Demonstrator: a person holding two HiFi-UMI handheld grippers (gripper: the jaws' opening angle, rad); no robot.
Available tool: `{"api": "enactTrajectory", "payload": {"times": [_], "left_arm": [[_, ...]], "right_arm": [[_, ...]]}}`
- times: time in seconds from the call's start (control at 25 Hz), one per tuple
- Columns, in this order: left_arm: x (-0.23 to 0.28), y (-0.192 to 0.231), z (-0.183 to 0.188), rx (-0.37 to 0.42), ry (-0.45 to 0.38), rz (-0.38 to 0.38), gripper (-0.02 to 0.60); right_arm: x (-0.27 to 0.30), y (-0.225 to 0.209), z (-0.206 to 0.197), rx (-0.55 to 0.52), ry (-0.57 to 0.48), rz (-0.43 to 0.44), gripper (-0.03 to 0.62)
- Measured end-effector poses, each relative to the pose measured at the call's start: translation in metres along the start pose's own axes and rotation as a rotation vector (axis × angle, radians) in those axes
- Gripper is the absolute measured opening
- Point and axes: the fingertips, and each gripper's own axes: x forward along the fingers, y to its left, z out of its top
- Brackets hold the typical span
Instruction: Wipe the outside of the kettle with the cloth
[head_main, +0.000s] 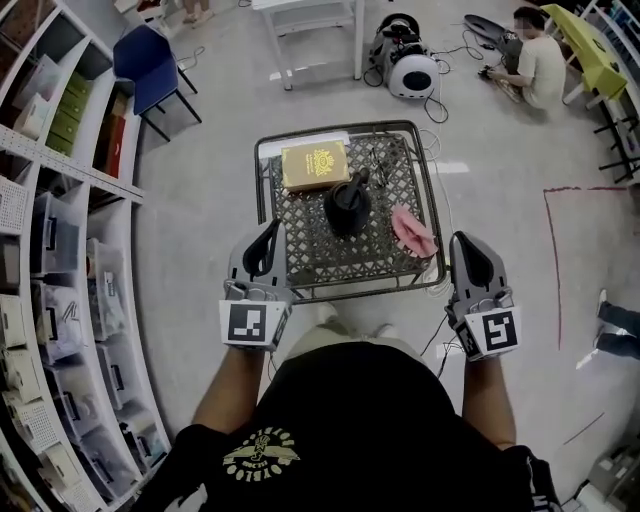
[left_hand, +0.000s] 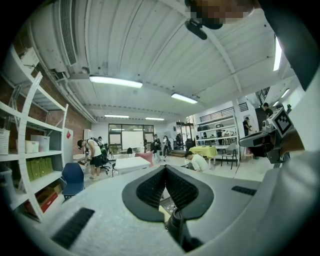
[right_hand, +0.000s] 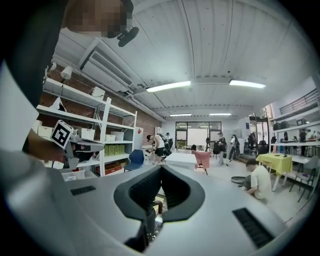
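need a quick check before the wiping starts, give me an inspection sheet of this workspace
surface: small metal mesh table
job's things: black kettle mid-table; pink cloth to its right, apart from it
clutter: yellow box behind the kettle
grippers: left hand-held gripper and right hand-held gripper both shut, empty, at the table's near corners
cables: loose floor cables beyond the table
surroundings: shelving left; blue chair; seated person
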Motion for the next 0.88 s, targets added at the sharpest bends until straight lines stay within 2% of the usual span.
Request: {"api": "enactTrajectory", "payload": {"times": [0.44, 0.72, 0.88], "left_arm": [[0.024, 0.031, -0.019, -0.029, 0.002, -0.1, 0.006], [0.031, 0.025, -0.031, -0.067, 0.009, -0.138, 0.005], [0.034, 0.019, -0.042, -0.086, 0.038, -0.136, 0.005]], "right_arm": [[0.024, 0.027, 0.01, -0.025, 0.028, -0.07, 0.008], [0.019, 0.026, 0.004, -0.039, 0.078, -0.097, 0.008], [0.025, 0.022, 0.0, -0.037, 0.095, -0.074, 0.008]]}}
